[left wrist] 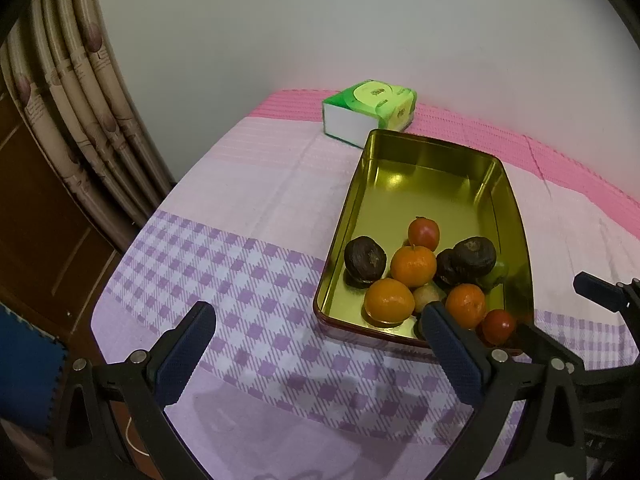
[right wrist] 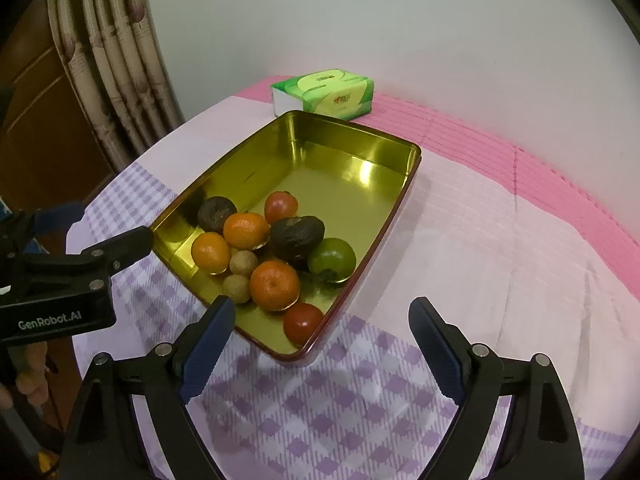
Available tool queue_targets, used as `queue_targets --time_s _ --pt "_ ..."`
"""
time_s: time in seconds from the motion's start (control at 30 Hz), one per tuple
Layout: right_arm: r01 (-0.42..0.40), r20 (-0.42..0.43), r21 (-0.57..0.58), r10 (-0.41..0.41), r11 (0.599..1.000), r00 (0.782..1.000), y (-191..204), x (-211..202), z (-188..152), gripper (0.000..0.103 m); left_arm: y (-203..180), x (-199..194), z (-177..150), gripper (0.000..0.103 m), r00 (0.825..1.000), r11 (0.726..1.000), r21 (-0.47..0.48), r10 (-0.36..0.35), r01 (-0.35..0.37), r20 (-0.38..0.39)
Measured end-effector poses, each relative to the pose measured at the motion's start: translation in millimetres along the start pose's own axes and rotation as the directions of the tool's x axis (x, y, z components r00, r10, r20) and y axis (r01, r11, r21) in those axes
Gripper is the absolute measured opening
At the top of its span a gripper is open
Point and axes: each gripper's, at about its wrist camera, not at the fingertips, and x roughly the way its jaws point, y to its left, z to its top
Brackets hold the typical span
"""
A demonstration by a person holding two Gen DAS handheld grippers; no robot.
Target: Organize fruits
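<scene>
A gold metal tin [left wrist: 404, 148] [right wrist: 352, 136] stands on the table, its near end full of fruit. It holds oranges [left wrist: 413, 266] [right wrist: 274, 285], dark brown fruits [left wrist: 365, 259] [right wrist: 298, 236], red tomatoes [left wrist: 423, 233] [right wrist: 303, 322], a green fruit [right wrist: 332, 260] and small tan round fruits [right wrist: 244, 262]. My left gripper [left wrist: 320, 320] is open and empty, just before the tin's near left corner. My right gripper [right wrist: 322, 320] is open and empty, above the tin's near corner. The left gripper also shows in the right wrist view [right wrist: 120, 252].
A green tissue pack [left wrist: 370, 112] [right wrist: 324, 94] lies behind the tin near the wall. The table wears a pink and purple checked cloth [left wrist: 224, 264]. A curtain [left wrist: 80, 120] and wooden furniture stand at the left.
</scene>
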Motion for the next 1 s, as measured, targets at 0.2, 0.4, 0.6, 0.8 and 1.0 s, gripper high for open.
queue_targets --time_s 0.2,0.4,0.6,0.8,1.0 --pt "-0.003 -0.005 -0.026 0.002 1.000 1.000 6 -1 -3 0.088 0 1 0 0.102 1.000 1.000 0.003 0.000 0.000 -0.002" --pt "-0.017 -0.010 -0.030 0.017 0.999 1.000 7 0 -4 0.088 -1 1 -2 0.102 1.000 1.000 0.007 0.004 -0.004 -0.005" --pt "-0.021 -0.021 -0.027 0.020 0.999 1.000 8 3 -5 0.095 0 3 -2 0.102 1.000 1.000 0.007 0.004 -0.004 -0.005" --pt "-0.034 -0.043 -0.039 0.033 0.999 0.999 9 7 -6 0.099 0 4 -2 0.102 1.000 1.000 0.008 0.005 -0.005 -0.007" --pt "-0.037 -0.058 -0.030 0.035 0.999 0.998 6 10 -7 0.101 1 5 -2 0.102 1.000 1.000 0.009 0.005 -0.005 -0.008"
